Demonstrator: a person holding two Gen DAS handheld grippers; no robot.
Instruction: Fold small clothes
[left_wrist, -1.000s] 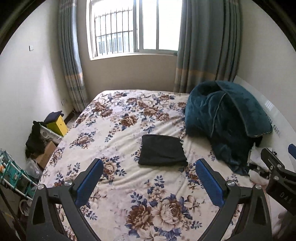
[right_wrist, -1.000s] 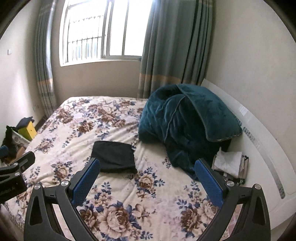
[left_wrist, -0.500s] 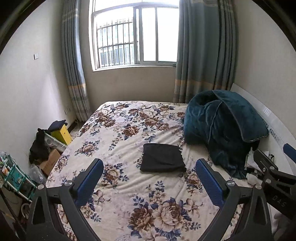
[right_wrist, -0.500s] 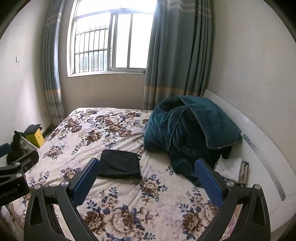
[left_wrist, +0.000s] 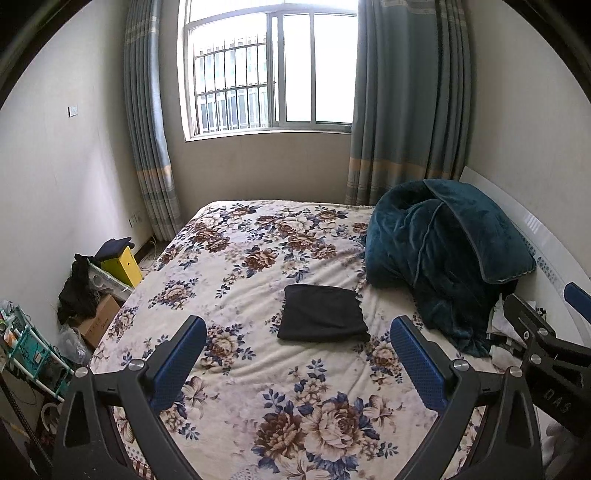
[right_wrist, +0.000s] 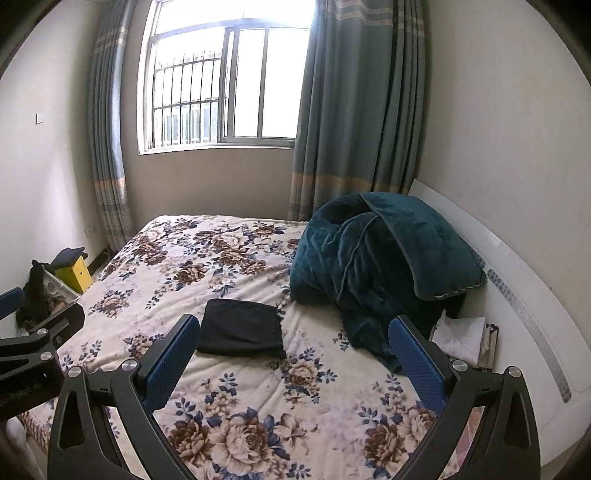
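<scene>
We hold both grippers up over the near end of the bed (left_wrist: 236, 266), and neither one carries anything. The left gripper (left_wrist: 297, 347) has its jaws spread wide, and so does the right gripper (right_wrist: 295, 347); there is only flowered bedspread between the blue pads.

The black garment (left_wrist: 322, 313) lies flat on the bedspread, near the middle of the bed and a little to the right, already folded into a tidy rectangle (it looks finished to us, though we cannot see how many layers it has). Its longer side runs left to right across the bed. It lies ahead of both grippers and below them, well apart from the pads. In the left wrist view it sits almost centred between the fingers; in the right wrist view it sits toward the left finger, so we judge the left gripper better lined up with it.

Just to the right of the garment rises the heaped teal blanket (left_wrist: 443, 258), near its right edge but, as far as we can tell, not on it. Left of the garment and on its near side the bedspread is open, with good room to slide or set cloth down. A small pile of white cloth (right_wrist: 460, 334) lies at the right by the headboard (right_wrist: 535, 314), perhaps the next thing to fold.
</scene>
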